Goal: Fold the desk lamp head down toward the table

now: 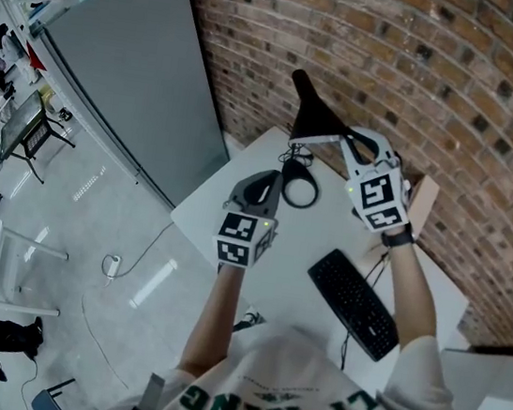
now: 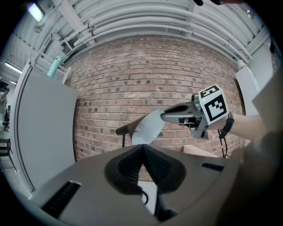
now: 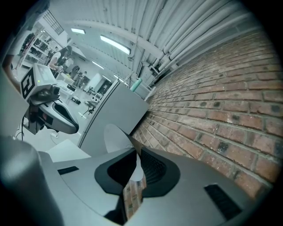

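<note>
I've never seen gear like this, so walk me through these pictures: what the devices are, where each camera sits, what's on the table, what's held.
A person holds a two-jaw gripper in each hand. The head view looks down from a camera on their head; each gripper view comes from a camera riding on that gripper, looking along its jaws. On the white table are a desk lamp and a black keyboard. The right gripper is shut on the lamp head at its rim; the left gripper is shut on nothing.
</note>
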`<state>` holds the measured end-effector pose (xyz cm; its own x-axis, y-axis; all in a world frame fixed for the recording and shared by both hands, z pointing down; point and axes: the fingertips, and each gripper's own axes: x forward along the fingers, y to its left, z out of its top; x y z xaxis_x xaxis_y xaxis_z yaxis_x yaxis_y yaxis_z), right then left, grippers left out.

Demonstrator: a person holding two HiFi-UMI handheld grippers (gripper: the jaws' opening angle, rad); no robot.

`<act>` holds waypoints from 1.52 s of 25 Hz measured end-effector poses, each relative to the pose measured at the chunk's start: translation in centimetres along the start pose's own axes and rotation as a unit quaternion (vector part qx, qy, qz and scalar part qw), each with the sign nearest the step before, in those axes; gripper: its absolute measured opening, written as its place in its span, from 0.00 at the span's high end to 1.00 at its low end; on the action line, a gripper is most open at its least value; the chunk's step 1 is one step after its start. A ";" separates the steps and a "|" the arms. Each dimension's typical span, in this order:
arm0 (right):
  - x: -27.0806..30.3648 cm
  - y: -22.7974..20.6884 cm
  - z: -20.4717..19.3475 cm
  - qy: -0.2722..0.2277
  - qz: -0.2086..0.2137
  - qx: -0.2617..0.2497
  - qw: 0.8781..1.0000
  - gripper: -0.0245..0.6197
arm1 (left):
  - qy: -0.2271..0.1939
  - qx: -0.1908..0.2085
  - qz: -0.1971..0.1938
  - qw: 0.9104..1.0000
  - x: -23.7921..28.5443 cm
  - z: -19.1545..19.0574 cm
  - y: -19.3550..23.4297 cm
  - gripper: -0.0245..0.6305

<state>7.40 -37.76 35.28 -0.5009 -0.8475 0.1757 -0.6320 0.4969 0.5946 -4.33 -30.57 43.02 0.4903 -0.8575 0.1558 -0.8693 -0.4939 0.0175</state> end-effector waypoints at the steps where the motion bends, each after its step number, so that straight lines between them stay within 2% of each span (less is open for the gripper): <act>1: 0.0 0.1 0.0 0.000 0.001 0.000 1.000 0.91 | 0.001 0.001 0.000 1.000 0.0 0.0 0.0 0.97; 15: -0.4 1.1 -1.2 0.015 0.013 -0.001 1.000 0.91 | -0.006 -0.002 0.001 1.000 0.4 -0.1 0.2 0.97; 25: -0.2 2.1 -2.7 0.014 0.015 0.010 1.000 0.90 | 0.013 0.008 0.010 1.000 0.7 -1.7 0.3 0.97; 30: -0.5 2.9 -3.3 0.031 0.025 0.006 0.999 0.90 | 0.022 0.011 0.014 1.000 0.9 -2.6 0.6 0.97; 38: -0.5 3.1 -3.6 0.032 0.029 0.012 0.999 0.89 | 0.016 0.013 0.010 1.000 0.9 -2.0 0.3 0.97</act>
<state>7.79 -36.42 39.86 -0.4979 -0.8275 0.2596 -0.6175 0.5484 0.5638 -4.25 -31.23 45.16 0.4704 -0.8623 0.1876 -0.8766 -0.4810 -0.0125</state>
